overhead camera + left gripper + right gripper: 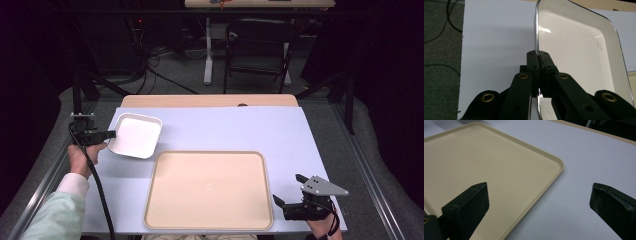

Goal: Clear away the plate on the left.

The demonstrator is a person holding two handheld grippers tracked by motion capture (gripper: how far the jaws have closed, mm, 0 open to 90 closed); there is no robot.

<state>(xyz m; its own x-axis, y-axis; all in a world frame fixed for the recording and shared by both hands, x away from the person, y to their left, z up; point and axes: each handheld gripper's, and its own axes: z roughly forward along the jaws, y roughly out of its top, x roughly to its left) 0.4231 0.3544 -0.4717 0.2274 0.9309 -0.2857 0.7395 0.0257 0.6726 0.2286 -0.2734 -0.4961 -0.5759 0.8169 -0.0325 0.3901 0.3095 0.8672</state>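
Resting nearest the person, just off the tray's near right corner, the right gripper holds its jaws spread wide with nothing between them. Farther off, beyond the tray's far left corner, the left gripper pinches the dish by its left rim, tilted above the table.

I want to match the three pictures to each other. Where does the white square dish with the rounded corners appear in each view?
High view: the white square dish is at left of centre, beyond the beige tray's far left corner, its left rim clamped by the left gripper.
Left gripper view: it is at upper right, rim between the fingers.
Right gripper view: I cannot find it.
Shared landmark: the pale blue-white table mat.
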